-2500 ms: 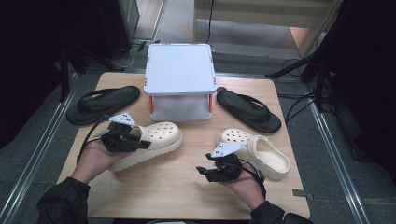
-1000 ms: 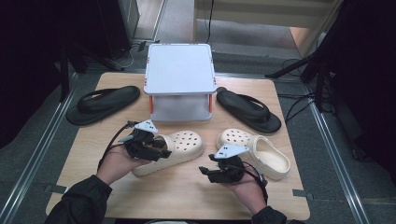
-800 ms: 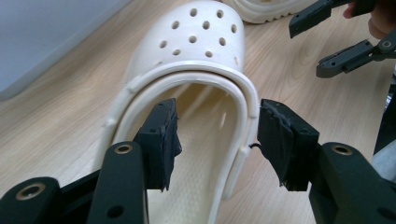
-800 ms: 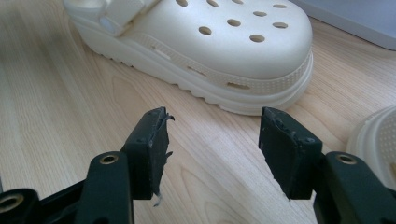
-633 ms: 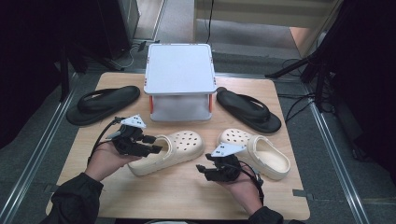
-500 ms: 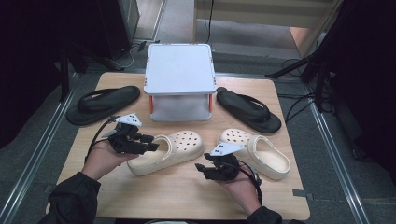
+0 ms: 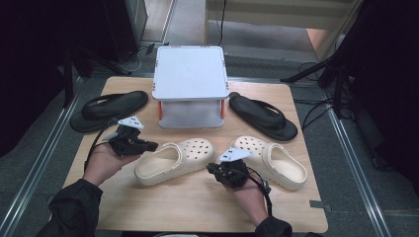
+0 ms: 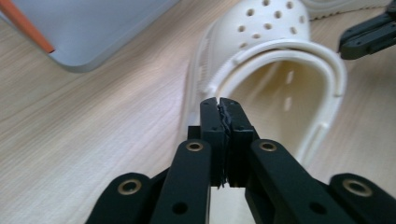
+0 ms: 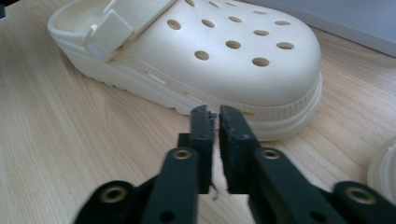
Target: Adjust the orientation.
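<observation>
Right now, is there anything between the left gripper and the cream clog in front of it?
Nothing visible. The left gripper, jaws just closed on nothing, points at the heel opening of the left clog. Bare table lies beside them.

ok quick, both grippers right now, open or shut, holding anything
left gripper: shut, jaws just closed, nothing between them.
right gripper: shut, jaws just closed, nothing held.

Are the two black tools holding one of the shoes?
No, nothing is held. The left tool and right tool have just closed on nothing, each beside the cream perforated rubber clog.
</observation>
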`<state>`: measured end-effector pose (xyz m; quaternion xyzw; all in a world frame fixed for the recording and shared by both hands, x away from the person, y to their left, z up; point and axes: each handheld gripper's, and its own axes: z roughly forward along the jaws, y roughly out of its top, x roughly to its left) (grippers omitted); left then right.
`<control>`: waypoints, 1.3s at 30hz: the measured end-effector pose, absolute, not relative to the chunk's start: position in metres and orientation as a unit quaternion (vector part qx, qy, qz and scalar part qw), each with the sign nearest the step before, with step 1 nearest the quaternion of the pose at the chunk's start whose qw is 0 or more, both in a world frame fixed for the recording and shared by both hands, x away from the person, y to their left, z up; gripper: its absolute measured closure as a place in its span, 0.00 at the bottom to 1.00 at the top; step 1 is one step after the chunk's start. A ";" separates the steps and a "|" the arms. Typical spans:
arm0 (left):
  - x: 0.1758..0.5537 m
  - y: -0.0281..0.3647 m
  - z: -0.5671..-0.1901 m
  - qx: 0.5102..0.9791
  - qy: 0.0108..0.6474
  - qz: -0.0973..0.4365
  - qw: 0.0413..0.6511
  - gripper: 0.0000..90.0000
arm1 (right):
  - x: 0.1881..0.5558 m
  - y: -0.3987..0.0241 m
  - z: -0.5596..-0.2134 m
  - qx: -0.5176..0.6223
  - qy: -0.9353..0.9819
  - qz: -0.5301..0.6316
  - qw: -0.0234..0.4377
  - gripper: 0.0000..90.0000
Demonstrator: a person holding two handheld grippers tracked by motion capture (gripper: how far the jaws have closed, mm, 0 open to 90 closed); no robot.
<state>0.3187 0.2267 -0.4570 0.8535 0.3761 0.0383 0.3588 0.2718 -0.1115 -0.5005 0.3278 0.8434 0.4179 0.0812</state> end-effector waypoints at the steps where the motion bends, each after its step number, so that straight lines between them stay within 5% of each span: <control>1: 0.322 0.229 -0.459 0.852 0.378 0.037 0.360 1.00 | 0.272 -0.110 -0.501 0.328 0.844 0.417 0.079 1.00; 39: 0.340 0.230 -0.495 0.859 0.377 0.019 0.346 0.99 | 0.288 -0.072 -0.513 0.351 0.840 0.411 0.052 1.00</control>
